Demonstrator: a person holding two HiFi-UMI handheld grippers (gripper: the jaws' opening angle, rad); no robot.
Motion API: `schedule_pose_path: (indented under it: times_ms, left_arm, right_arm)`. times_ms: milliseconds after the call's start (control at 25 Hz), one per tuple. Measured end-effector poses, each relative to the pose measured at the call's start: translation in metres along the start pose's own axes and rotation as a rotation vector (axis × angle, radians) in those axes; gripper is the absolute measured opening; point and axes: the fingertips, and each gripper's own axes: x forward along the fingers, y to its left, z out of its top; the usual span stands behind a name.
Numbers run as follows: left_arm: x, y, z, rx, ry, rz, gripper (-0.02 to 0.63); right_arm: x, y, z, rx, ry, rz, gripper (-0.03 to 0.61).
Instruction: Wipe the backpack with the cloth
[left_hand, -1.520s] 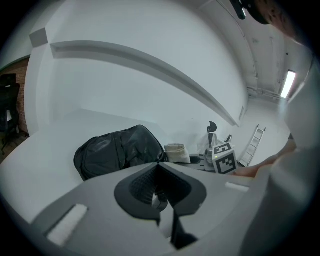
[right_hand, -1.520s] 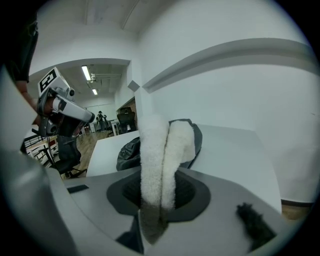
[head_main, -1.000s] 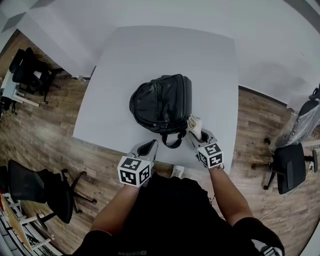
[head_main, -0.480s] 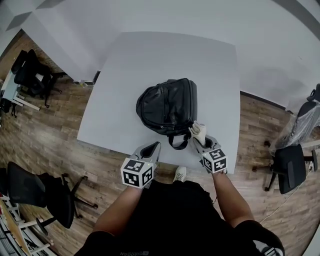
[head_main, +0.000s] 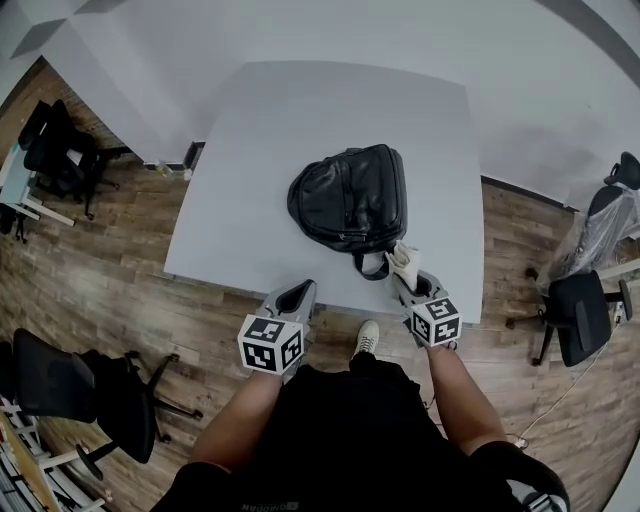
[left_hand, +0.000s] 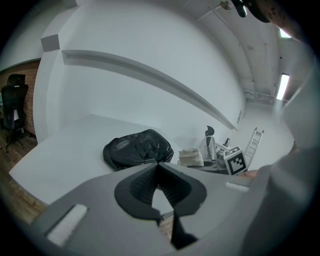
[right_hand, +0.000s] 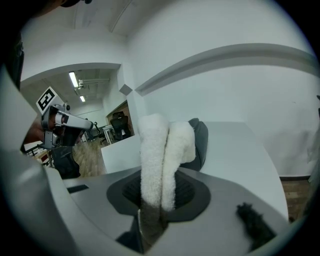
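Right hand-held gripper (head_main: 404, 277) slightly farther back, cloth (head_main: 403, 258) in it, beside backpack (head_main: 350, 198).

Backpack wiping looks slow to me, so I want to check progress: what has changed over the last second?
Little. The right tool, shut on the cloth, slid from the backpack's right side down past its near right corner, now beside the handle loop. Some apparent shift is head camera motion. Nothing was taken or let go. The left tool stayed shut and empty at the table's near edge.
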Motion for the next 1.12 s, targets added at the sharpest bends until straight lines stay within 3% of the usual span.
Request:
schedule_pose_path:
  times_ms: [480, 880, 1120]
  left_arm:
    - [-0.081, 0.014, -0.037, 0.016, -0.016, -0.039, 0.006]
    - [-0.120, 0.003, -0.074, 0.045, -0.008, -0.111, 0.006]
    - [-0.134, -0.013, -0.074, 0.048, 0.000, -0.156, 0.006]
  right_arm:
    - [-0.049, 0.095, 0.008, 0.132, -0.085, -0.001, 0.092]
    - [-0.084, 0.170, -0.019, 0.183, -0.097, -0.014, 0.092]
    - [-0.108, 0.198, -0.021, 0.176, -0.073, -0.020, 0.092]
